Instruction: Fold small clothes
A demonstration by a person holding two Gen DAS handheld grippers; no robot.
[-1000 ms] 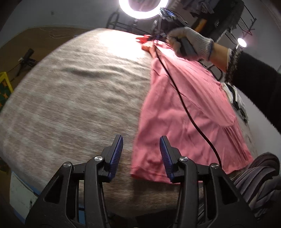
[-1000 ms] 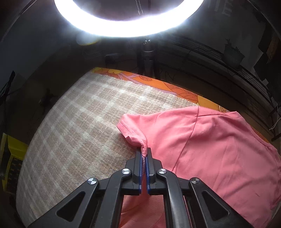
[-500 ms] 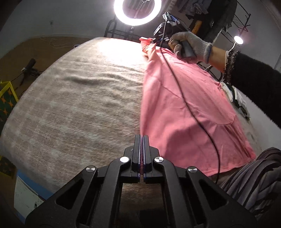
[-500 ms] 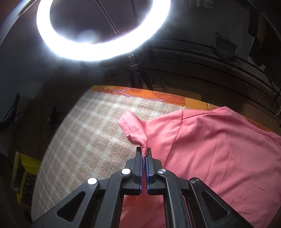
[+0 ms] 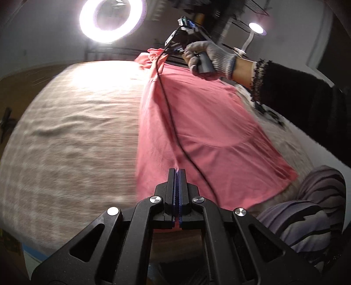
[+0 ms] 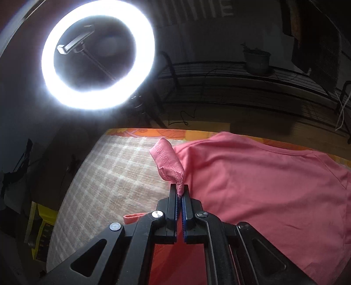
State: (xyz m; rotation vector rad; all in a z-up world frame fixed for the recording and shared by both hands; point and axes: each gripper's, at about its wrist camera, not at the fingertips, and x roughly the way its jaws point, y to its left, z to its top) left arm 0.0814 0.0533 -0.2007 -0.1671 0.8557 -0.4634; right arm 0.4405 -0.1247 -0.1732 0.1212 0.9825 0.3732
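On your left, the checked beige worktop (image 5: 72,131) lies bare, under the ring light (image 5: 110,19). Your left gripper (image 5: 176,173) has its fingers pressed fully together on the near edge of the pink T-shirt (image 5: 197,122), apparently close to the hem, so a small peak of cloth rises at the tips. From that pinch the shirt runs straight away from you, its long axis pointing toward the far edge of the worktop, where your gloved right hand (image 5: 210,59) carries the other gripper. A black cable (image 5: 173,122) drapes along the cloth between the 2 grips.

In the right wrist view, your right gripper (image 6: 180,193) is also clamped tight, on the sleeve (image 6: 167,162), whose stitched cuff stands up in a loop above the tips. The body of the shirt spreads to the right of those fingers and lies mostly flat, with soft creases and a shoulder seam showing; its far edge reaches the orange floral border (image 6: 166,132).

The left side of the shirt looks lifted along 1 line between your 2 pinches, so the fold most likely turns on carrying that line rightward across the body. Both hands are already on it; keep them level, or the edge may twist.
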